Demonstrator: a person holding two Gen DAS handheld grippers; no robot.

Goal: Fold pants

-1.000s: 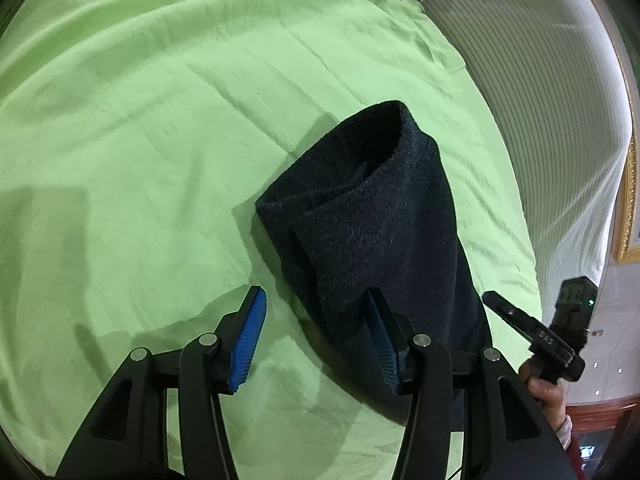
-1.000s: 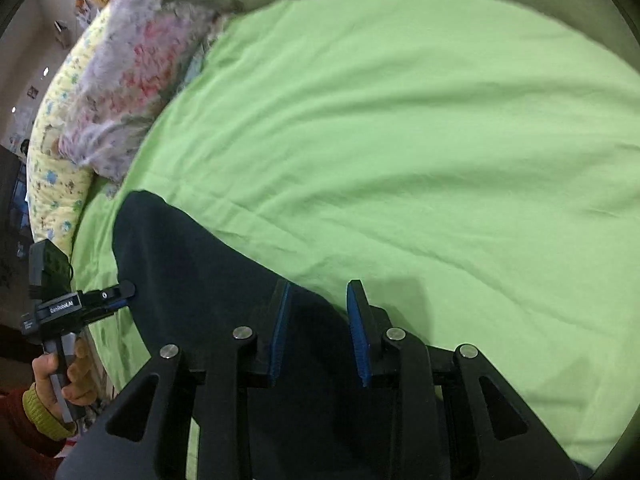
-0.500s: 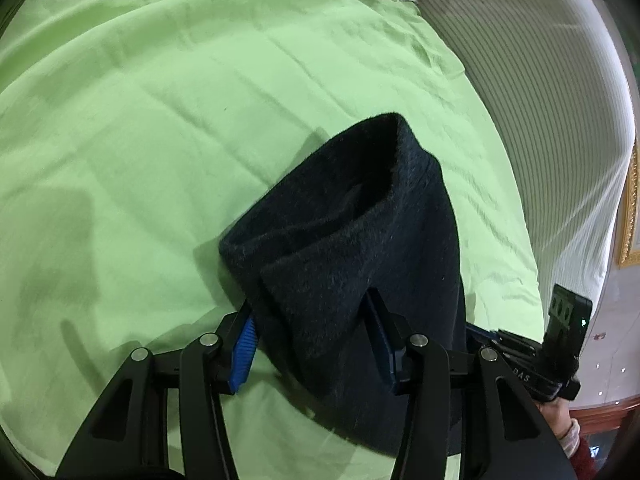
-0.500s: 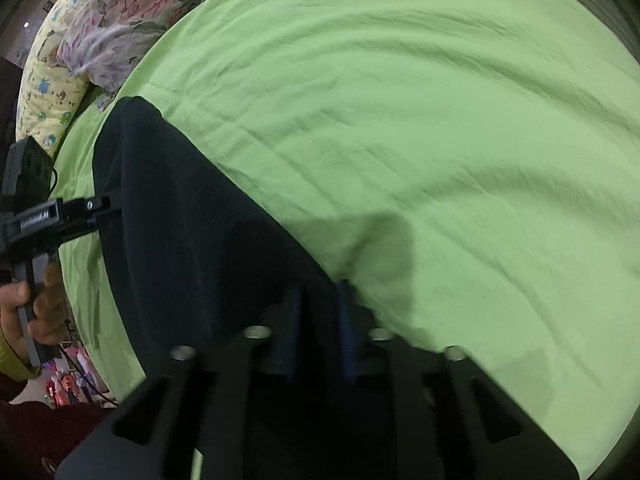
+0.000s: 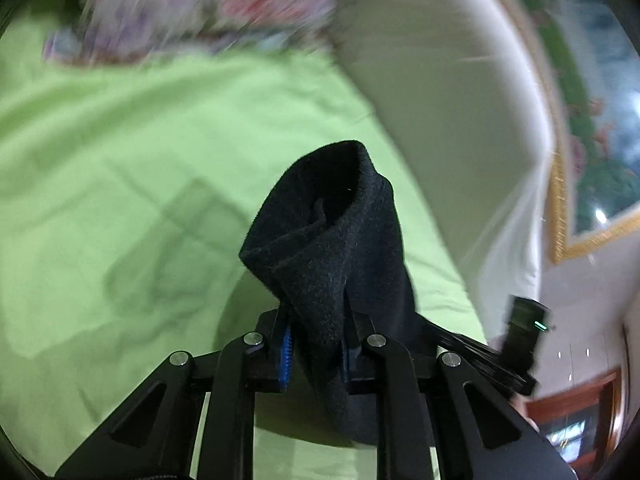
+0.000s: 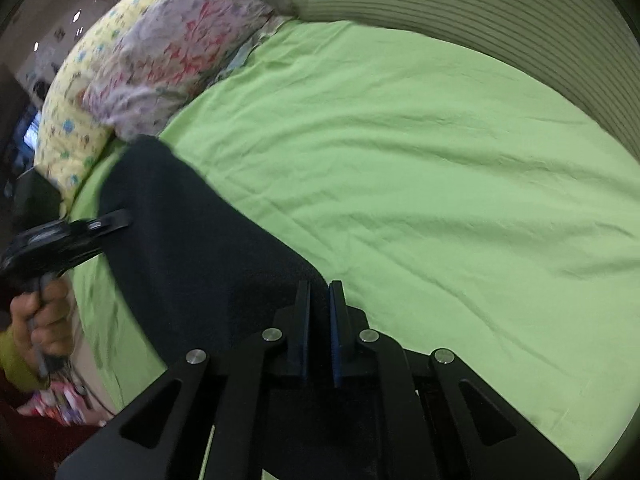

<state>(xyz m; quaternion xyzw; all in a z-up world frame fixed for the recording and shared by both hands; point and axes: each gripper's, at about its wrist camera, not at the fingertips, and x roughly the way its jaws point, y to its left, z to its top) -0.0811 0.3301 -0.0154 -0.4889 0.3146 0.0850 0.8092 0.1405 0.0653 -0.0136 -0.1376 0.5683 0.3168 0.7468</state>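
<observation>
The black fleece pants are bunched and lifted above the green bed sheet. My left gripper is shut on one end of the pants, the cloth rising in a fold between its blue pads. In the right wrist view the pants stretch as a dark band from the left gripper at the left to my right gripper. My right gripper is shut on the other end of the pants; its jaws stand nearly together with cloth beneath them.
Floral and yellow pillows lie at the head of the bed. A ribbed white headboard curves along the far side. The green sheet spreads wide to the right. A gold-framed picture hangs on the wall.
Both grippers closed on the pants and lifted them off the sheet. The left wrist view swung upward toward the pillows and headboard, blurred with motion.
</observation>
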